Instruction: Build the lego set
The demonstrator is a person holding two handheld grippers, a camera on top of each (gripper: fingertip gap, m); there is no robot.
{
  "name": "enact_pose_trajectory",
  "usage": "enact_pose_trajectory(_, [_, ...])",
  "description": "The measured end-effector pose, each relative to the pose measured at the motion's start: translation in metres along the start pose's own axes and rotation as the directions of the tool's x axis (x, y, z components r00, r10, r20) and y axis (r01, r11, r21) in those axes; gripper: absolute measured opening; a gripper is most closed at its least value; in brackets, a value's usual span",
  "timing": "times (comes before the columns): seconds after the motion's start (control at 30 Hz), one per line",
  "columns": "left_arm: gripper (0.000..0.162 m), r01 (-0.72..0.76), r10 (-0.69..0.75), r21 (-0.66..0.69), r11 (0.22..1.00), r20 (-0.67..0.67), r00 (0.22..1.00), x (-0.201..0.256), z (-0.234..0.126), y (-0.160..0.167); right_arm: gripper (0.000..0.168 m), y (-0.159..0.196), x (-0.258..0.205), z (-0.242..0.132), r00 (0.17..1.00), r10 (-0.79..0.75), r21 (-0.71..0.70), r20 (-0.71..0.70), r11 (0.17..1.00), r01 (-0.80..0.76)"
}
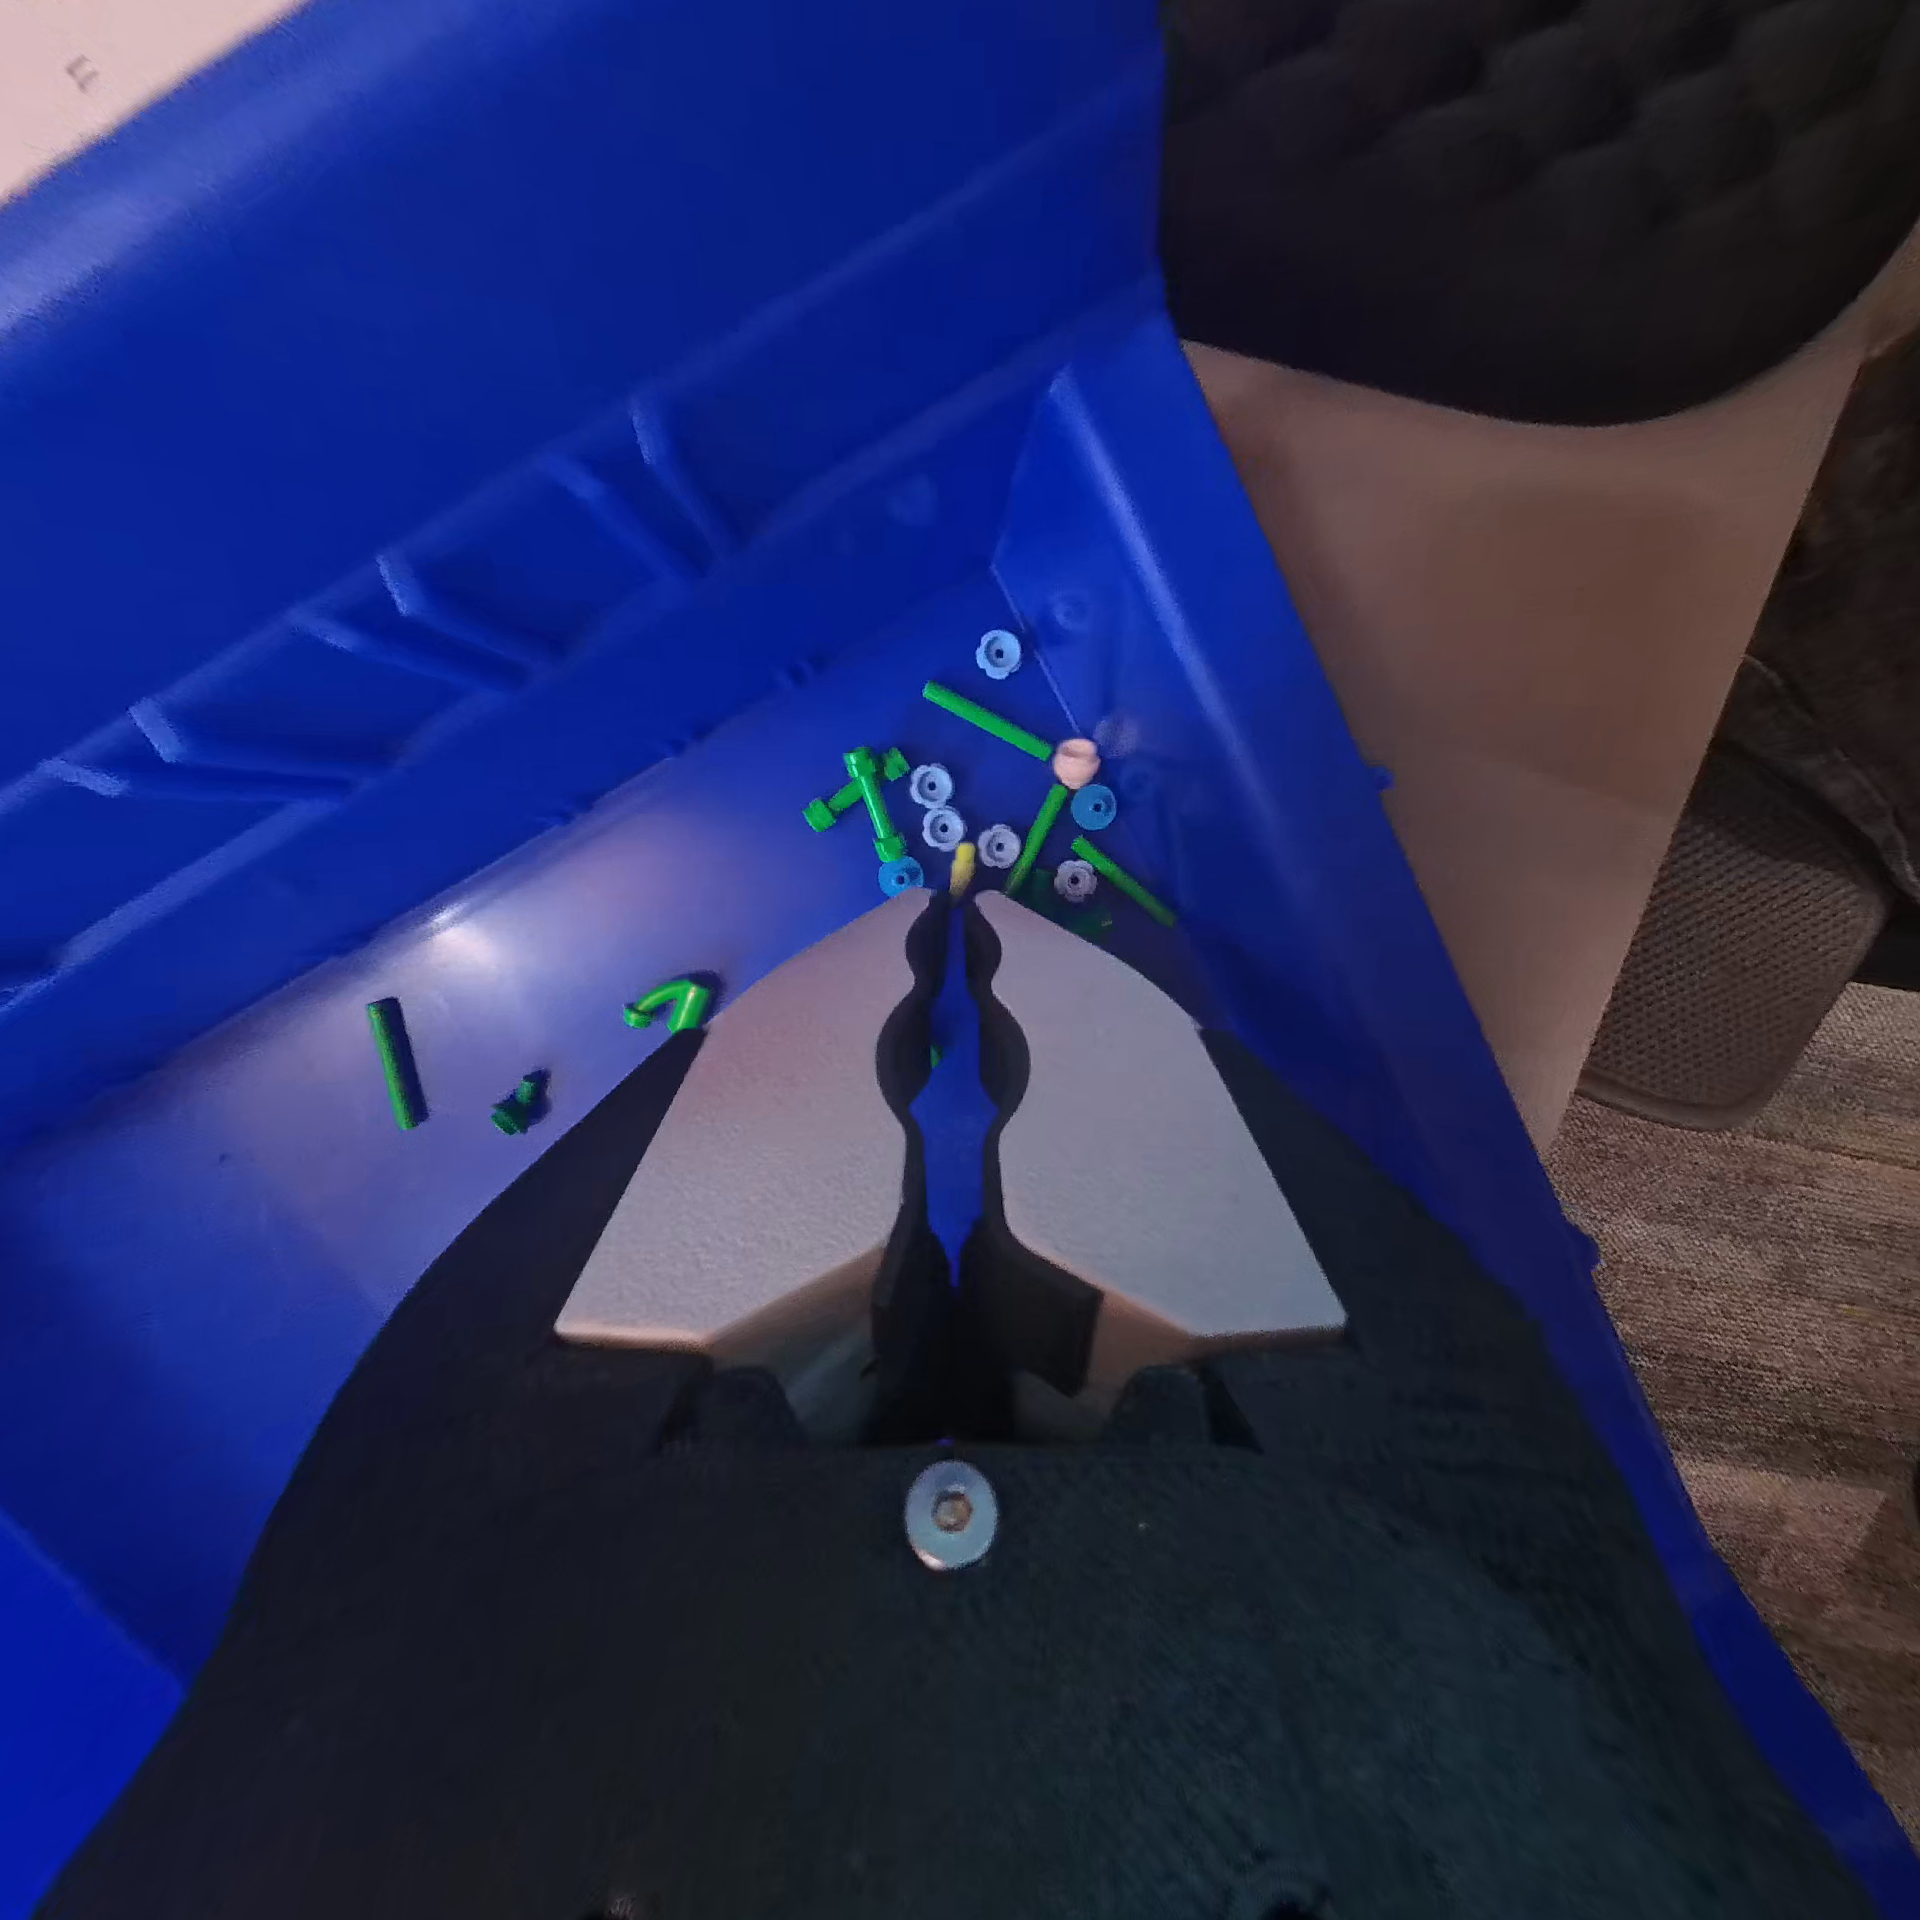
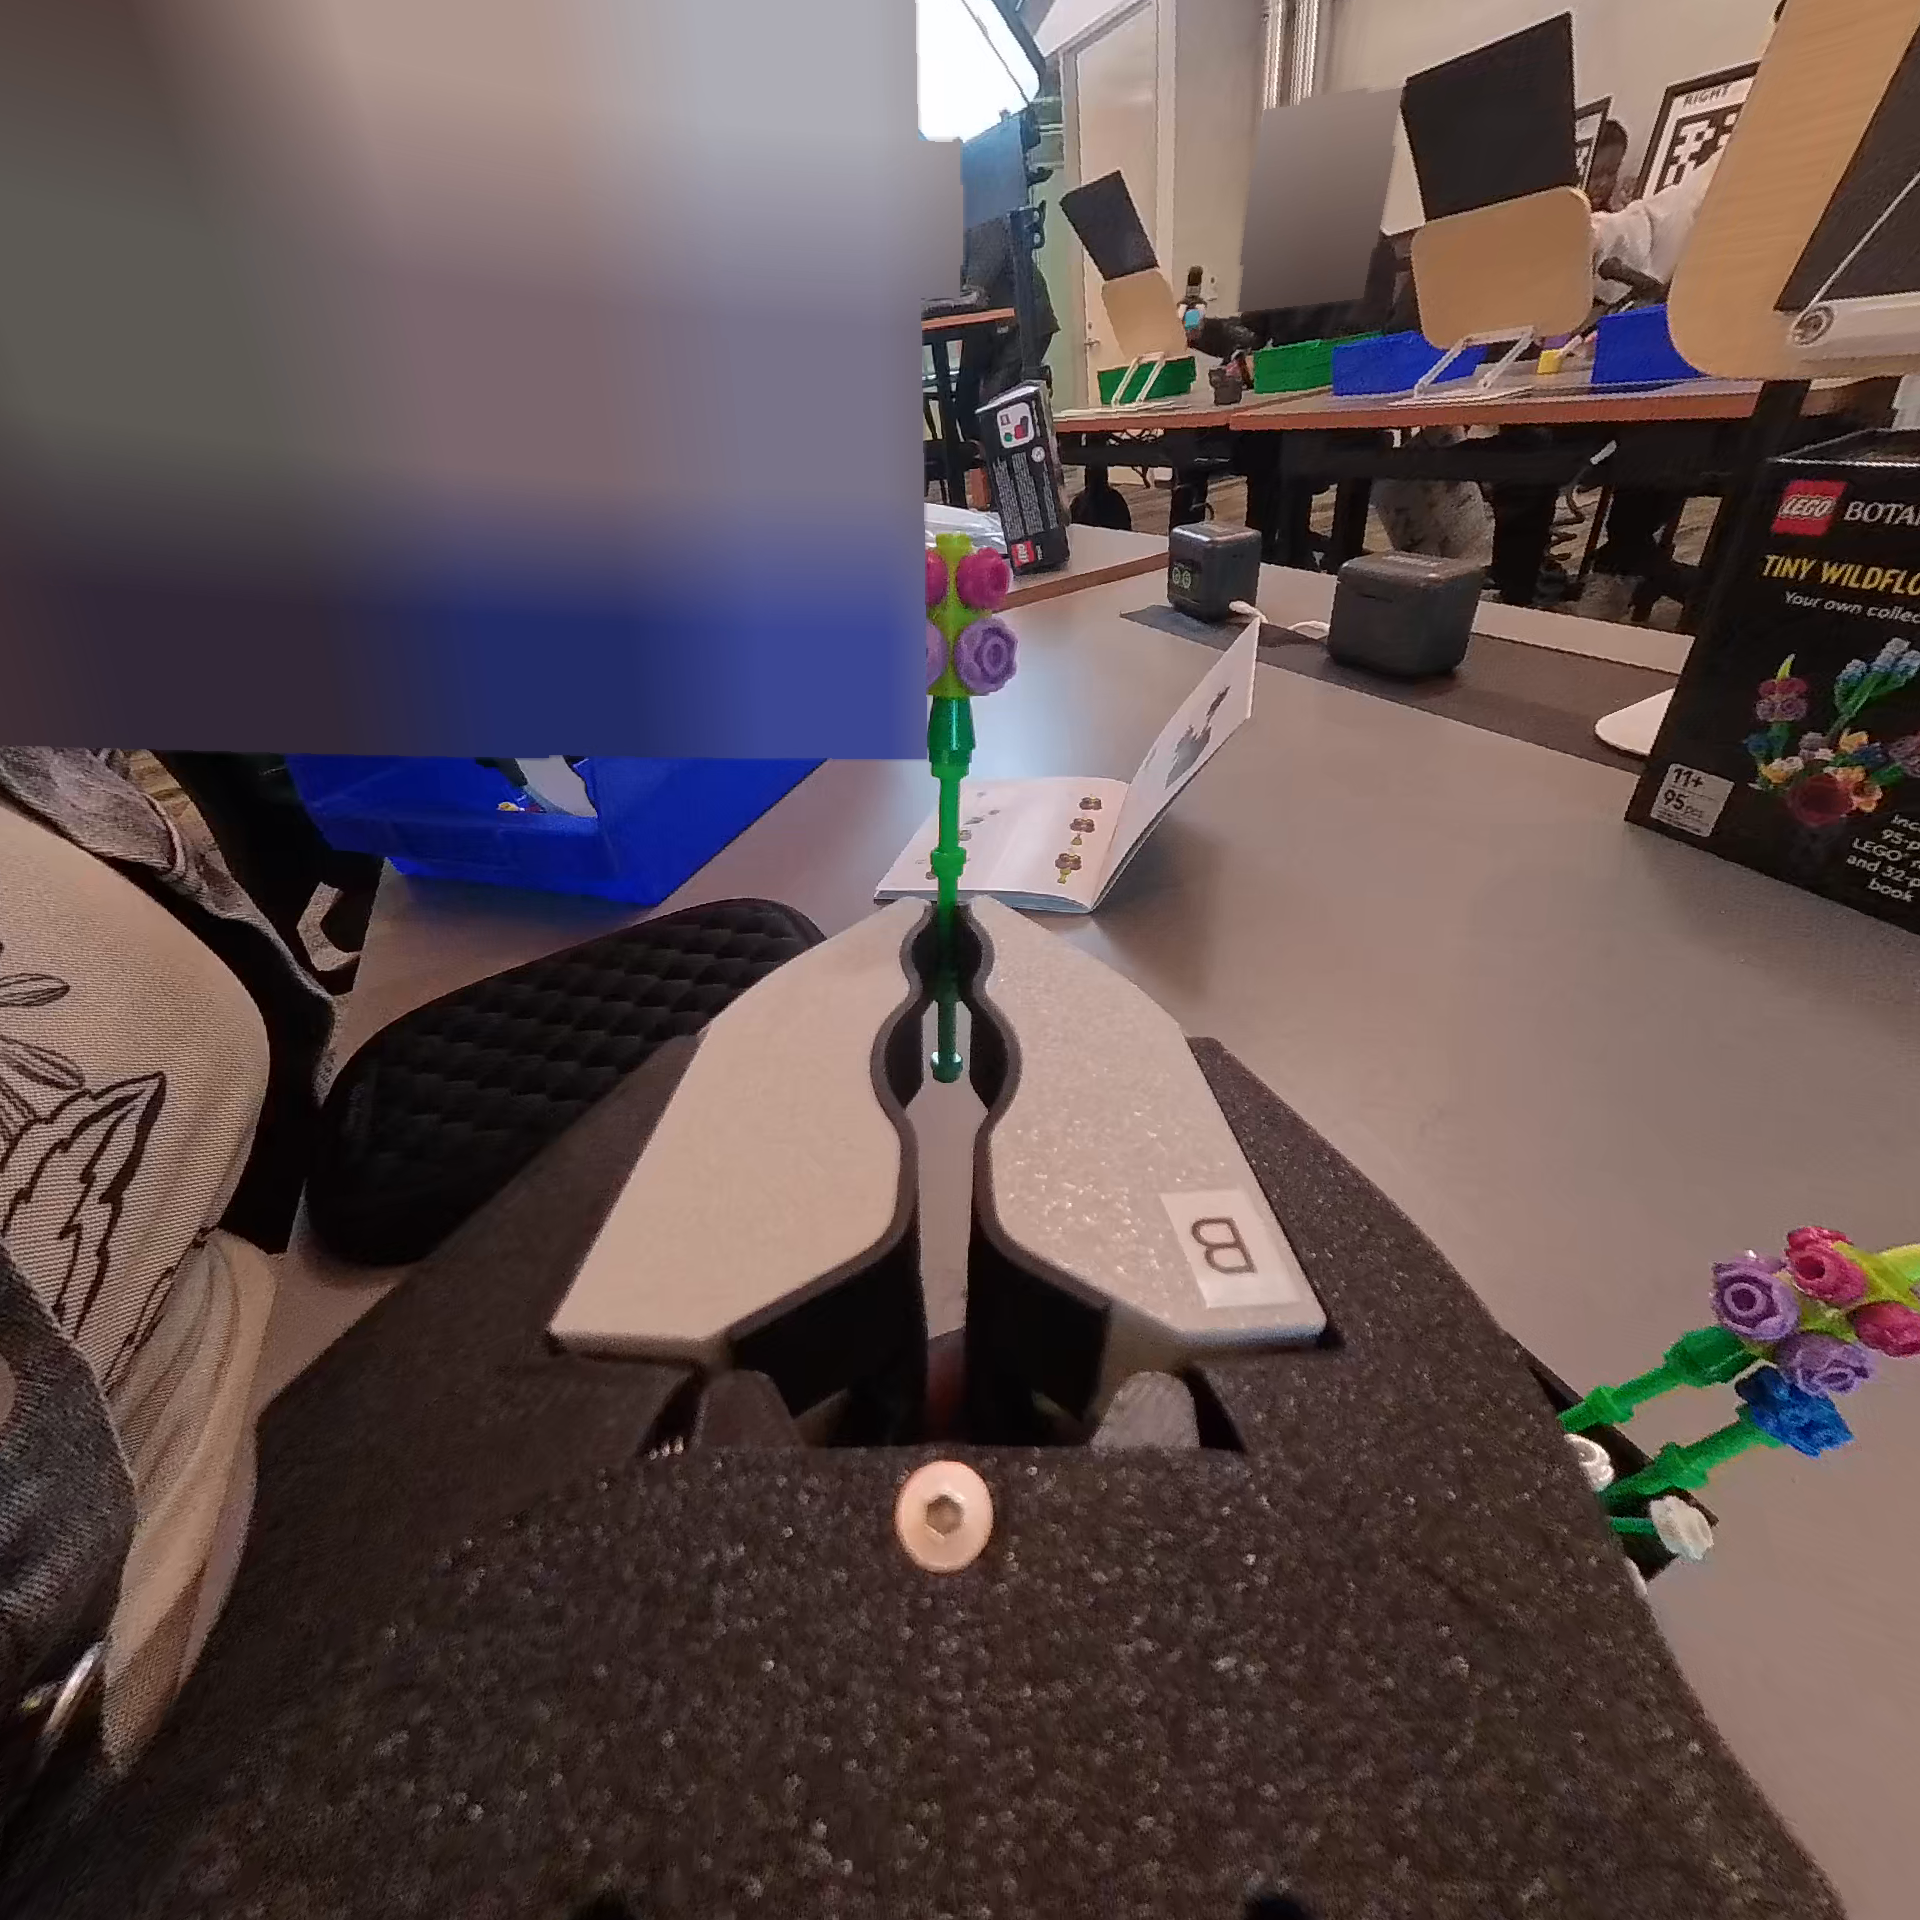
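Observation:
In the left wrist view my left gripper reaches into a blue bin and is shut on a small yellow piece at its tips. Loose parts lie in the bin's corner: green stems, pale blue flower studs, blue round studs and a pink piece. In the right wrist view my right gripper is shut on the green stem of a flower with magenta and purple blossoms, held upright above the grey table.
An open instruction booklet lies beyond the right gripper. The set's black box stands at right. Built flowers sit at the right edge. The blue bin stands at left, behind a black pad. A person's sleeve is at far left.

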State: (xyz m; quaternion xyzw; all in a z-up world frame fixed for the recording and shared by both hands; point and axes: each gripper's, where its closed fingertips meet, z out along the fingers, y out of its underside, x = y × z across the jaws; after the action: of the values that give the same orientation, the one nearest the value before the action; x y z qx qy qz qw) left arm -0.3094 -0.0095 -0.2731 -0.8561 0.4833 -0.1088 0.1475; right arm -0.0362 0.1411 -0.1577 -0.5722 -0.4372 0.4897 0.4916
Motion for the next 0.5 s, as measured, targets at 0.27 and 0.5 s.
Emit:
enact_pose_trajectory(0.27, [0.004,-0.011,0.011,0.003,1.000,0.009,1.000,-0.0001,0.0013,-0.0037,0.003,-0.0002,0.0004,-0.0009,1.000,-0.002,0.001,-0.002,1.000,0.002])
enact_pose_trajectory(0.5, [0.003,-0.012,0.012,0.013,1.000,-0.002,1.000,0.0009,0.0045,-0.0094,0.003,-0.0004,-0.0001,-0.0010,1.000,-0.003,0.005,-0.001,1.000,0.003])
